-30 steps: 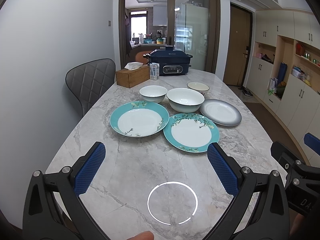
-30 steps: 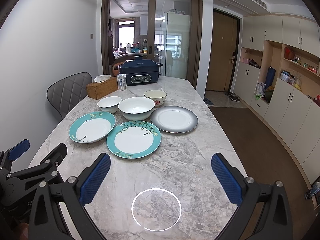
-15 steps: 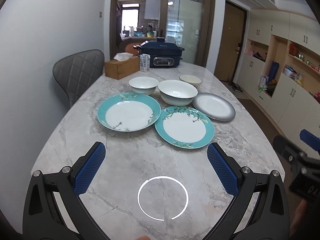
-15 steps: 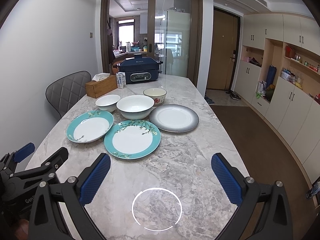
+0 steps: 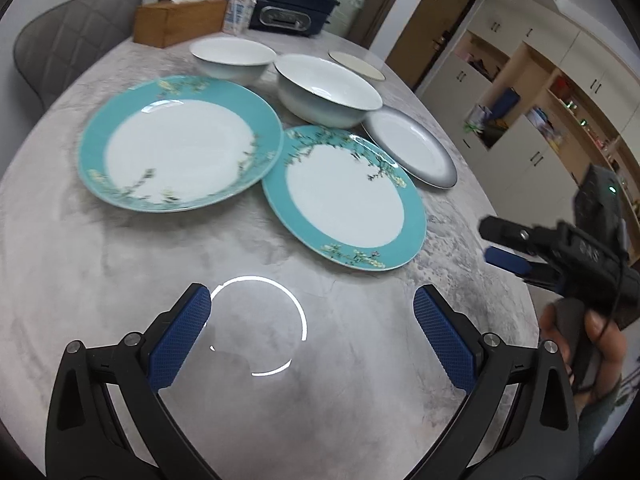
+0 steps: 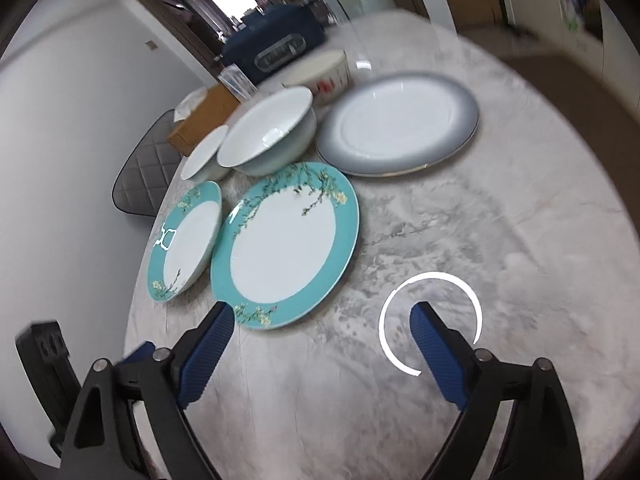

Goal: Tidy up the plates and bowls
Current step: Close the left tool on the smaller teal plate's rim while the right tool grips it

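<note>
Left claw (image 5: pixel 312 304) wide, nothing between the pads, over bare marble tabletop (image 5: pixel 120 264) near the front edge. Right claw (image 6: pixel 322 320) wide but closing, empty, its left pad just beside the rim of the nearer teal plate (image 6: pixel 284 244). Second teal plate (image 6: pixel 184 240) beside it toward the left edge, rims close. Grey-rimmed plate (image 6: pixel 396 120) toward the right edge. Behind the plates: large white bowl (image 6: pixel 268 136), small white bowl (image 6: pixel 204 154), floral bowl (image 6: pixel 320 74). Tissue box (image 5: pixel 176 20) and blue cooker (image 5: pixel 284 4) at the far edge.
</note>
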The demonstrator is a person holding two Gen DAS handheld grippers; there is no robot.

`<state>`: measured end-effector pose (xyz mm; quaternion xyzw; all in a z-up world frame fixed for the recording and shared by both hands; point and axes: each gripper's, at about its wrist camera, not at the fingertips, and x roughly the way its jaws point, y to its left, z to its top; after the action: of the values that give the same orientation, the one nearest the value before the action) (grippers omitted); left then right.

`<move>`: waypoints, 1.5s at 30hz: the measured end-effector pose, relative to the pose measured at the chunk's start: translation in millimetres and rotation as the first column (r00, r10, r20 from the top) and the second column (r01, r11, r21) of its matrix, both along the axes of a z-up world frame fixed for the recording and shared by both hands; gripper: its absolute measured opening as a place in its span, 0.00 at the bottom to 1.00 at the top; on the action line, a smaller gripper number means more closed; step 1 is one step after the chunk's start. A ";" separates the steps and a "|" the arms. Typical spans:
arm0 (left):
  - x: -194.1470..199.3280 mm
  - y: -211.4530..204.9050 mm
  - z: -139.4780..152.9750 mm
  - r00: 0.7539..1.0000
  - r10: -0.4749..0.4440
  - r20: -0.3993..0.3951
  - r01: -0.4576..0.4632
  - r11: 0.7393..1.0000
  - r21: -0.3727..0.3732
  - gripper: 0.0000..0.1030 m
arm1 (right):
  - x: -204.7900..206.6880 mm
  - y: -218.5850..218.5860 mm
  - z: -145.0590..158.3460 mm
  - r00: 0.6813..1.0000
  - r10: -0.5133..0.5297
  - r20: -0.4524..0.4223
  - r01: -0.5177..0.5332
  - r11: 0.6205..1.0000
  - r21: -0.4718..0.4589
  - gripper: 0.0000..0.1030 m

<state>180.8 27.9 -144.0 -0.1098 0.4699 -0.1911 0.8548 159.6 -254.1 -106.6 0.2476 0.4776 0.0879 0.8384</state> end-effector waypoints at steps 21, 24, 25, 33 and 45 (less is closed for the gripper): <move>104.9 -14.1 -47.2 0.986 0.037 -0.165 -0.064 0.985 -0.159 0.90 | 85.6 -27.6 -50.2 0.992 0.057 -0.108 -0.031 0.973 0.231 0.61; 111.6 -14.9 -47.4 0.983 0.039 -0.180 -0.072 0.981 -0.183 0.85 | 90.9 -28.4 -50.9 0.992 0.068 -0.110 -0.043 0.975 0.217 0.53; 113.5 -14.6 -47.4 0.982 0.039 -0.183 -0.074 0.980 -0.185 0.84 | 92.4 -28.6 -51.4 0.992 0.072 -0.108 -0.047 0.975 0.218 0.50; 113.6 -6.5 -46.2 0.983 0.051 -0.175 -0.082 0.982 -0.172 0.50 | 97.9 -28.7 -52.0 0.992 0.066 -0.104 -0.045 0.980 0.195 0.45; 110.1 19.5 -52.3 0.974 0.117 -0.193 -0.149 0.976 -0.158 0.10 | 95.8 -33.7 -56.7 0.989 0.087 -0.123 -0.069 0.987 0.145 0.11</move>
<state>290.9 47.4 -196.3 -0.2314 0.5197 -0.1621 0.8063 255.4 -287.8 -163.3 0.2923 0.5327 0.1381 0.7821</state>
